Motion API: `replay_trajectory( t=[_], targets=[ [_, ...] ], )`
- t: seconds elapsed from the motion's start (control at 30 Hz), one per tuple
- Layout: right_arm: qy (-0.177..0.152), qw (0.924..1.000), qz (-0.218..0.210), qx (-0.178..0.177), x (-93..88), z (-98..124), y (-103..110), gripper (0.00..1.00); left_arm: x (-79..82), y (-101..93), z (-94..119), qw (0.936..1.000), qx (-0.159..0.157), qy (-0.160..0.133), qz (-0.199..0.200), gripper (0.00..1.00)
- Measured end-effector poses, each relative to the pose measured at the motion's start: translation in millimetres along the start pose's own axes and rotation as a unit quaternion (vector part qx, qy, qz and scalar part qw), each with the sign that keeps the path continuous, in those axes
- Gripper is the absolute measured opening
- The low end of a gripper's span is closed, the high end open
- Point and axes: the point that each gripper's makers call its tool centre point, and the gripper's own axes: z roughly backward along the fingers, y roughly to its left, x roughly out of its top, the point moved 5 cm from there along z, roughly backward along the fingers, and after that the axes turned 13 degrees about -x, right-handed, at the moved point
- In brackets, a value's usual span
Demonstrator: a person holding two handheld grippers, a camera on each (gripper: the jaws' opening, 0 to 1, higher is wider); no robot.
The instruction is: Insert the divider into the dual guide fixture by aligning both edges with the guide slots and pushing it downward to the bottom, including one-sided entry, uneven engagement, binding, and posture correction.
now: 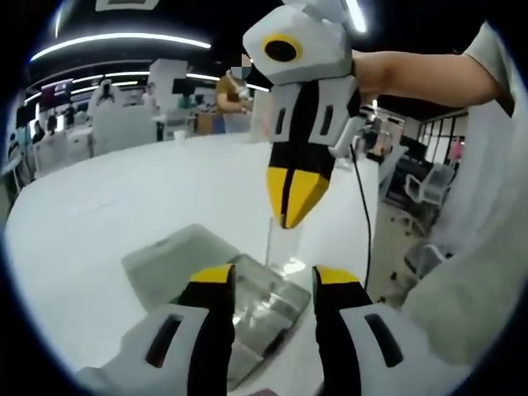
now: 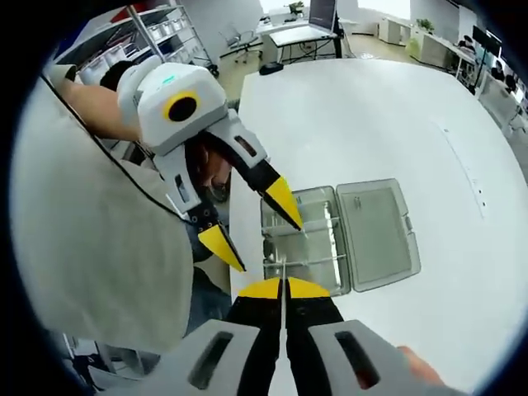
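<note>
Two pairs of tongs met over the clear box [image 2: 338, 235] on the white counter [image 2: 388, 115]: the right tongs [image 1: 295, 216], clamped on the upright clear divider [image 1: 280, 243], hung directly above it, while the left tongs [image 2: 252, 224] stood apart at the box's nine o'clock edge.

The divider [image 1: 282, 243] pinched between the right gripper's [image 2: 283, 286] jaw tips looks like clear, glossy plastic. Just ahead of the left gripper [image 1: 272, 276], the fixture box [image 2: 338, 235] is translucent grey plastic, shiny on its ribs. The table [image 1: 124, 206] beneath is smooth matt white. Both grippers have matt white shells with smooth yellow-and-black plastic-looking jaws
</note>
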Motion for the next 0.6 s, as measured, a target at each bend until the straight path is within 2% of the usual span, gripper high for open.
replay_trajectory(
  t=[0.07,0.1,0.27,0.43,0.6],
  targets=[
    [-0.001,1.0,0.001,0.0,0.4,-1,0,0.0,-0.2,0.8,1,1.0,0.005,-0.002,0.005,0.42],
    [0.011,0.9998,0.011,-0.009,-2.3,-2,-2,0.0,-0.9,1.5,2,1.0,0.006,-0.002,0.006,0.43],
    [0.024,0.9993,0.026,-0.012,-3.9,-6,-1,0.0,-2.5,1.4,6,0.9999,0.014,-0.007,0.002,0.51],
    [0.041,0.9979,0.045,-0.023,-5.1,-8,-2,0.0,-3.1,7.0,12,0.9994,0.036,-0.004,-0.001,0.66],
    [0.06,0.996,0.053,-0.04,-6.1,-12,-2,0.0,-0.9,10.9,17,0.9987,0.049,-0.012,0.003,0.73]
  ],
)
